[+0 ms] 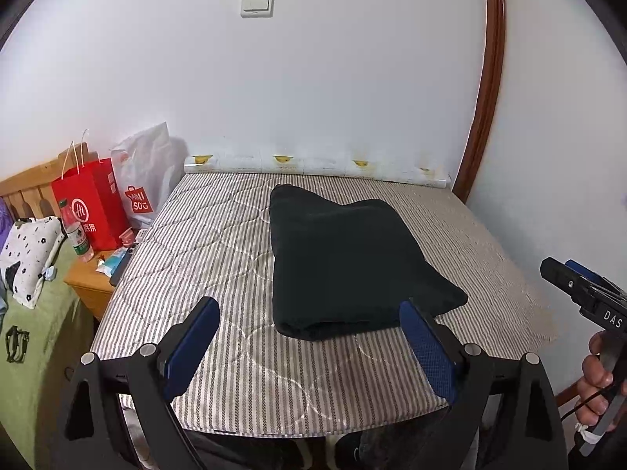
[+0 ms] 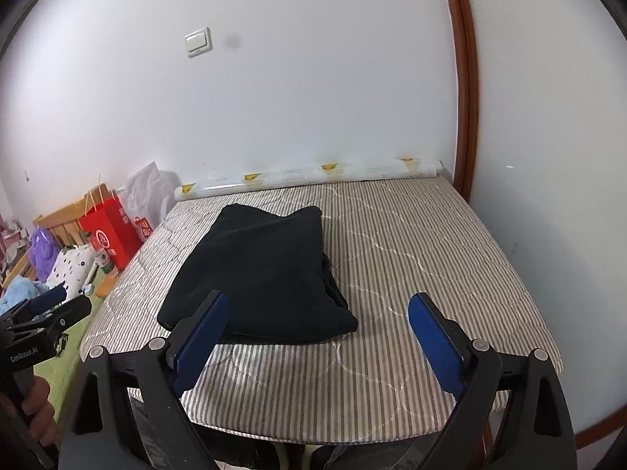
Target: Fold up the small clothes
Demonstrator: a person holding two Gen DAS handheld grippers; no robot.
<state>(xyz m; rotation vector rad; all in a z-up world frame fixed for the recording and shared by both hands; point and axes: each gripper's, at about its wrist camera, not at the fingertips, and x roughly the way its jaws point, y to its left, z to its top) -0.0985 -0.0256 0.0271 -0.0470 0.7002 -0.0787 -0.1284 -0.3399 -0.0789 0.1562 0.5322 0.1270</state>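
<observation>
Dark green folded cloth garment (image 1: 345,262) lies near striped mattress (image 1: 219,243) front edge; both tongs (image 1: 309,346) (image 2: 317,338) spread, empty; recommend squaring edges

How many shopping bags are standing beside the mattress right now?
2. The red paper bag stands on the wooden nightstand left of the mattress; the white plastic bag leans on the wall just behind it. Others may be hidden behind them.

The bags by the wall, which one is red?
The red one is the paper bag with string handles, standing nearer the wooden headboard. The other bag beside it is white plastic with only a small red logo.
</observation>
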